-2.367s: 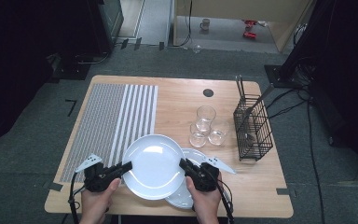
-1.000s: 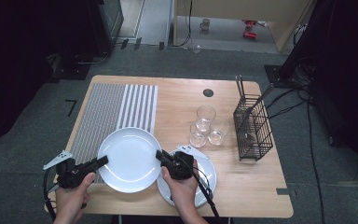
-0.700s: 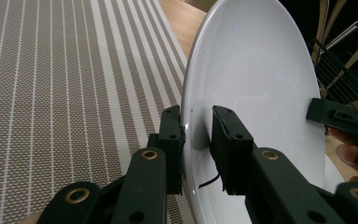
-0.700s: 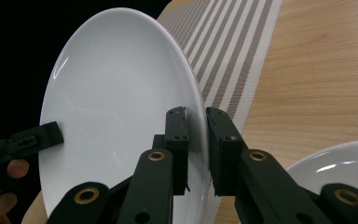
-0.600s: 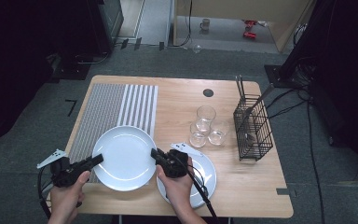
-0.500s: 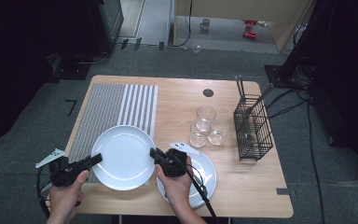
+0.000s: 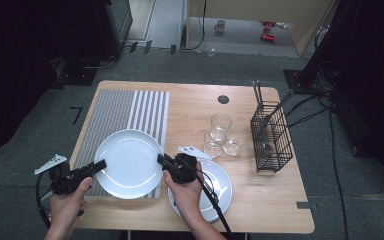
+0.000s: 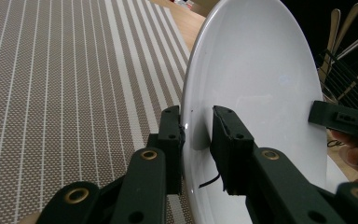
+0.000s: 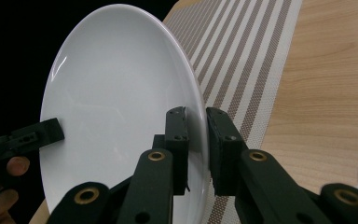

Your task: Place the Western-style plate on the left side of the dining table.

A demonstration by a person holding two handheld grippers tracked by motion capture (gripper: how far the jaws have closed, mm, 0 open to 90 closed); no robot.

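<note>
A white plate [image 7: 130, 162] hangs level just above the striped placemat [image 7: 125, 112] at the worktop's [image 7: 260, 200] near left, its opposite rims pinched by the left hand-held gripper [image 7: 99, 165] and the right hand-held gripper [image 7: 163, 160], both equally close.

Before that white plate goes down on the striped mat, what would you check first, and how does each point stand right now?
1. Left tool clamped on the plate rim: ok.
2. Right tool clamped on the opposite rim: ok.
3. Mat free under the plate: ok.
4. Glasses apart from the plate: ok.
5. Second plate lies under the right hand: not ok, mind it.
6. Plate level: cannot tell.
</note>
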